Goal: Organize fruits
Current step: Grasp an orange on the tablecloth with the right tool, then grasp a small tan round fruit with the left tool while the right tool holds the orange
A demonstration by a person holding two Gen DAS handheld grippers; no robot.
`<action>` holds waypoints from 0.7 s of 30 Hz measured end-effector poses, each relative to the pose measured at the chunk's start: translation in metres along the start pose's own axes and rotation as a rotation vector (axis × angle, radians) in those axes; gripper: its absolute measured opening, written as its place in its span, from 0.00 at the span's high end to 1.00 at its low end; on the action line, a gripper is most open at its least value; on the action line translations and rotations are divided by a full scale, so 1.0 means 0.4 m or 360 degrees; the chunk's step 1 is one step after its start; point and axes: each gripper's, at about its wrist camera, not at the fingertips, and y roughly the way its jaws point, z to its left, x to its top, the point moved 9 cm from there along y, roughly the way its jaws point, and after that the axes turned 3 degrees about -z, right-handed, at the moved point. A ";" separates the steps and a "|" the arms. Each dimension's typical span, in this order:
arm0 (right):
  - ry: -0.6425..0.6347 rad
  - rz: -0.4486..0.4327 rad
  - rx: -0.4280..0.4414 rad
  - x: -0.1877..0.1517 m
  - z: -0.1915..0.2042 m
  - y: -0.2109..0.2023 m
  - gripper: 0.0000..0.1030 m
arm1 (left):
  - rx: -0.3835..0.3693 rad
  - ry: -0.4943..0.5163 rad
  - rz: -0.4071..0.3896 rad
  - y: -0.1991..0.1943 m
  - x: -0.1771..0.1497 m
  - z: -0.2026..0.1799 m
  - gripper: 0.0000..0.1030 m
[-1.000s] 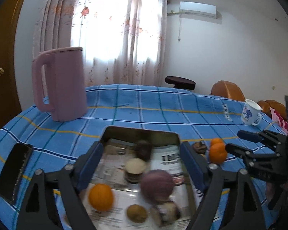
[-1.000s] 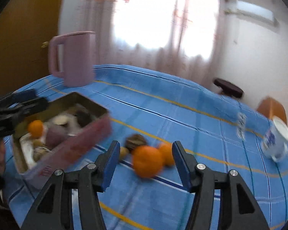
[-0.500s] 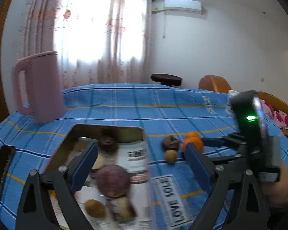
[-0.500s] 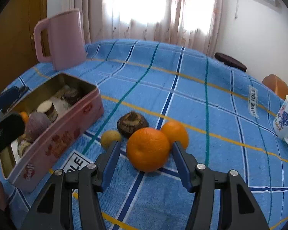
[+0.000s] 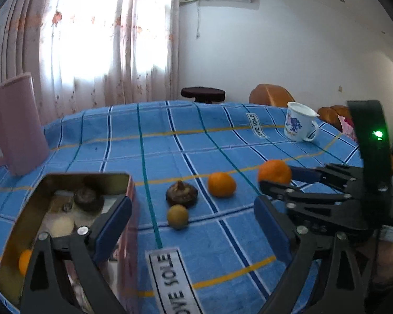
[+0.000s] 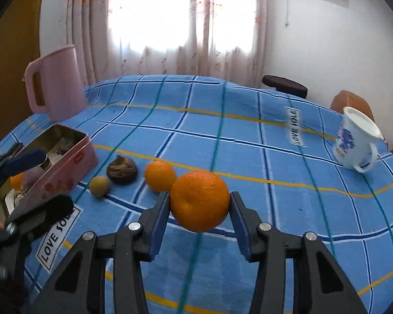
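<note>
My right gripper [image 6: 199, 205] is shut on a large orange [image 6: 199, 200], lifted a little above the blue checked tablecloth; it also shows in the left wrist view [image 5: 274, 171]. A smaller orange [image 6: 159, 175], a dark brown fruit [image 6: 122, 170] and a small yellow-green fruit [image 6: 99, 186] lie in a row on the cloth. A pink tin [image 6: 63, 166] at the left holds several fruits. My left gripper [image 5: 194, 222] is open and empty, with its left finger over the tin [image 5: 65, 183].
A pink jug [image 6: 55, 81] stands at the back left. A white mug [image 6: 355, 141] with a blue print stands at the right. A dark stool [image 6: 284, 86] and orange chairs [image 5: 271, 95] are beyond the table edge.
My right gripper closed on the large orange and raised it off the cloth. My left gripper swung right, away from over the tin toward the loose fruits.
</note>
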 end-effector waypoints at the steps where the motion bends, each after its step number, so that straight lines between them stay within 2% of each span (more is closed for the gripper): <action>1: 0.0001 -0.0009 0.0001 0.000 -0.005 -0.005 0.54 | 0.0031 0.0016 0.0001 0.007 0.002 0.006 0.05; 11: 0.0013 -0.0043 0.0017 0.001 -0.015 -0.019 0.54 | 0.0276 -0.0043 0.0030 0.036 0.011 0.151 0.05; 13: 0.0012 -0.0039 0.0015 0.001 -0.013 -0.017 0.54 | 0.0224 -0.0031 0.0042 0.035 0.006 0.135 0.05; 17: -0.0002 -0.0047 0.0002 0.001 -0.011 -0.019 0.54 | 0.0121 0.0119 0.0123 0.054 -0.010 0.048 0.08; 21: -0.0006 -0.0050 0.0001 0.002 -0.011 -0.020 0.54 | 0.0068 0.0196 0.0243 0.088 -0.030 0.006 0.23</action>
